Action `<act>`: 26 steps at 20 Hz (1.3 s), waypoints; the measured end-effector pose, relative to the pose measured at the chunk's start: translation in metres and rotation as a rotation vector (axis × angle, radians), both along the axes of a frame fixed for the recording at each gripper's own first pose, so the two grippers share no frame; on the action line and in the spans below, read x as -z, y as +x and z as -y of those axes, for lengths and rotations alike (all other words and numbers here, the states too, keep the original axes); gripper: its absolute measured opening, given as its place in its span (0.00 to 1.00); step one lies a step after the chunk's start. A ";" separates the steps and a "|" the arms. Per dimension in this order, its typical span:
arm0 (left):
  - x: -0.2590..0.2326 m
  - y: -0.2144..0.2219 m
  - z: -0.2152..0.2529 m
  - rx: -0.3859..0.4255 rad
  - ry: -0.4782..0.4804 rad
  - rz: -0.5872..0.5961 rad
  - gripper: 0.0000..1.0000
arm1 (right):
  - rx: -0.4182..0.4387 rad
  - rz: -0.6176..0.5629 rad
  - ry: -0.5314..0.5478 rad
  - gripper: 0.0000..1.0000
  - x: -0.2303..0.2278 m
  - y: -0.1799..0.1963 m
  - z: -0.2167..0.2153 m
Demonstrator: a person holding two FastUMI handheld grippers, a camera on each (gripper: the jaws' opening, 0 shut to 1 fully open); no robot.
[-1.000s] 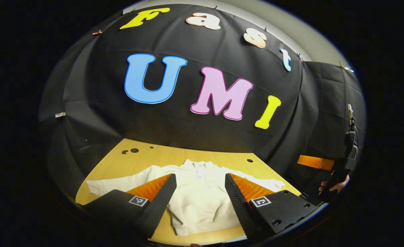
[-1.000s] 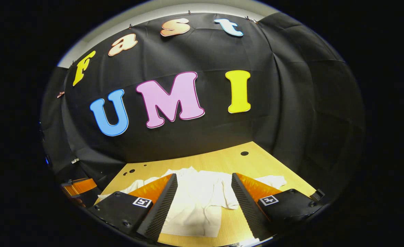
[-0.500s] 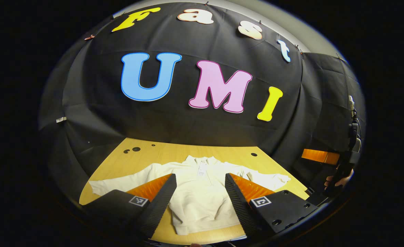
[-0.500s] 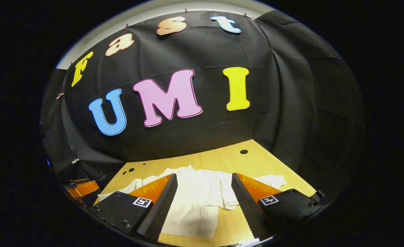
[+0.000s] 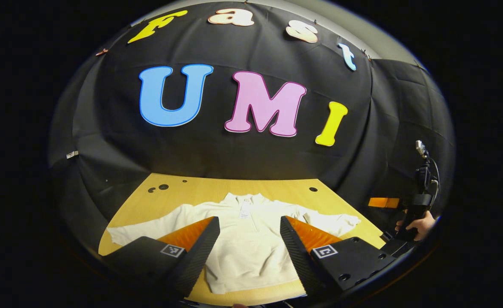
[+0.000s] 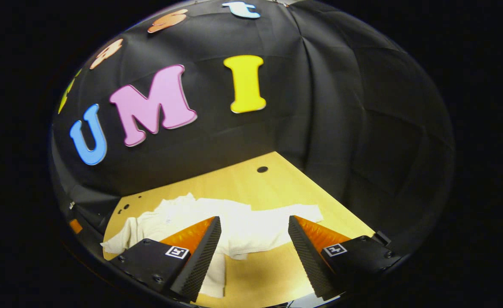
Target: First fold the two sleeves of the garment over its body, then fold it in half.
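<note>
A cream long-sleeved garment (image 5: 247,244) lies flat on the wooden table (image 5: 200,194), collar toward the far wall, both sleeves spread out to the sides. My left gripper (image 5: 250,252) hovers open above its body, with nothing between the fingers. Off at the right edge of the left gripper view, a hand holds the right gripper (image 5: 409,214). In the right gripper view the garment (image 6: 234,224) runs leftward, its near sleeve end (image 6: 307,211) lying between the spread fingers. My right gripper (image 6: 254,256) is open above that sleeve and the bare table.
The table (image 6: 277,188) has small round holes near its far edge (image 5: 312,189) and far left corner (image 5: 161,187). Black cloth walls close in the back and both sides. Bare wood lies in front of the garment's hem.
The right gripper has swung to the right and moved nearer the right sleeve. The left gripper has shifted slightly, still over the garment's body. Both stay open.
</note>
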State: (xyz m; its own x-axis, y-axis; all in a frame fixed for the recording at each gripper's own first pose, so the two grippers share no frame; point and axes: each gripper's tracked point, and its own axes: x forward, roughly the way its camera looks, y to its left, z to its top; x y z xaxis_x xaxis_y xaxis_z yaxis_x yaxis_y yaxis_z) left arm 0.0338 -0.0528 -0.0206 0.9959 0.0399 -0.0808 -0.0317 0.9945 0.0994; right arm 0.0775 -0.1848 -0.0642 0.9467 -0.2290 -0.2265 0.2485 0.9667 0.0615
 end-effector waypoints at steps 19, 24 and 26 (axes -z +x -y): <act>0.055 0.026 0.013 -0.127 -0.115 -0.230 0.93 | 0.153 -0.389 -0.031 1.00 0.156 0.141 0.170; 0.058 0.021 0.001 -0.157 -0.132 -0.225 0.93 | 0.100 -0.348 -0.129 0.38 0.152 0.145 0.154; 0.058 0.018 -0.003 -0.162 -0.137 -0.229 0.93 | 0.109 -0.332 -0.116 0.29 0.150 0.147 0.150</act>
